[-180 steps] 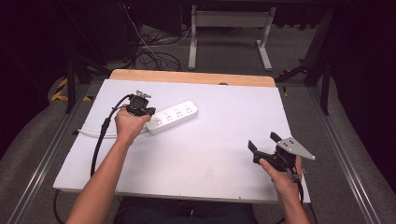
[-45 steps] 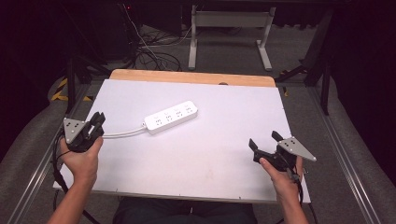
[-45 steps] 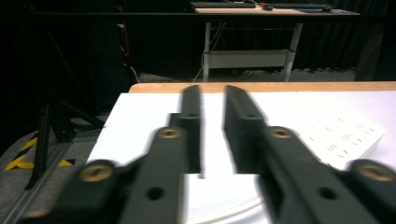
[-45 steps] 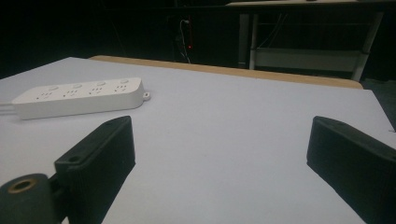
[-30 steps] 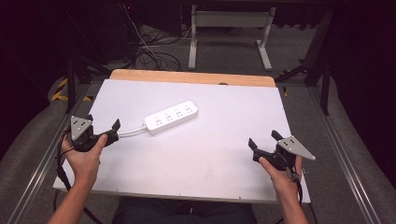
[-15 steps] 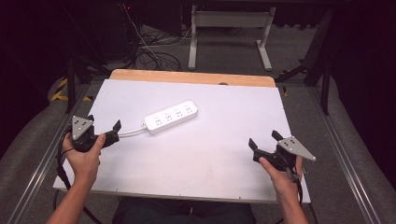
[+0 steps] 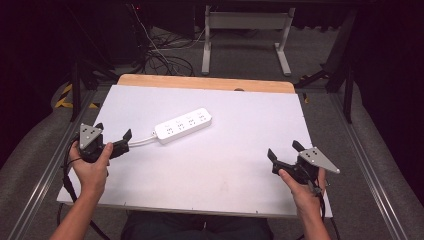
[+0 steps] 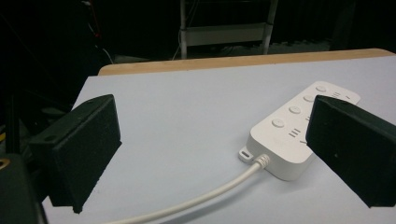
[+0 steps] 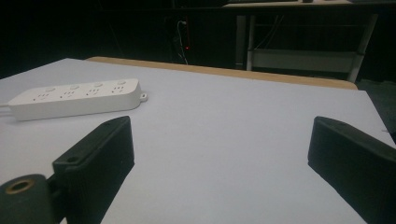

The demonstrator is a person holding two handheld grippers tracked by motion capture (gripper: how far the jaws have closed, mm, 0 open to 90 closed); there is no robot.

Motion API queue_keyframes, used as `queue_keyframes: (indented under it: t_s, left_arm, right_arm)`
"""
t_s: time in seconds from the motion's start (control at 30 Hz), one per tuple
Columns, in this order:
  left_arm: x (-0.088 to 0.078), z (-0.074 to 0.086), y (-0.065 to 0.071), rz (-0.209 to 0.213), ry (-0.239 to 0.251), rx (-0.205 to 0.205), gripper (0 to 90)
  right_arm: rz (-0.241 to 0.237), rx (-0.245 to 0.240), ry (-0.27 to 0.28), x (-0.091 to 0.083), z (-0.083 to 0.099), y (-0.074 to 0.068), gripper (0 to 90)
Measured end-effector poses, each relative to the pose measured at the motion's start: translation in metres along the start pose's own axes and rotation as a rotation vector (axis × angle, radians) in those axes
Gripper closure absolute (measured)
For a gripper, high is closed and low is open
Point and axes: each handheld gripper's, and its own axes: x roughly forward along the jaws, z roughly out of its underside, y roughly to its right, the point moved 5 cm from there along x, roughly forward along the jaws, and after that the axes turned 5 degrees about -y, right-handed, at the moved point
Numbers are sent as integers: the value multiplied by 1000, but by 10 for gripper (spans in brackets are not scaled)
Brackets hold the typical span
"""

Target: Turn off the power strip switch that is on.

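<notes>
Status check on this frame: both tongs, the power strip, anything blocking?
Left tongs open, empty, beside the cord. Right tongs open, empty, at the near right. Power strip flat on the table, untouched. Nothing in the way.

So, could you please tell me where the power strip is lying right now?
In the high view, the white power strip lies flat on the table, left of centre toward the far edge, its cord running toward the open left tongs.

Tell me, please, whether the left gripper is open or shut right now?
Open. The left gripper has its jaws spread wide with nothing between them; the power strip and its cable lie ahead, untouched.
</notes>
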Motion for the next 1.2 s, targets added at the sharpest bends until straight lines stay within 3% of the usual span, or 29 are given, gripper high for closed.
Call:
queue_keyframes:
  t_s: [1.2]
  left_arm:
    - [1,3,-2,11,-17,-1,36]
  right_arm:
    - [-6,-1,-6,3,0,-2,76]
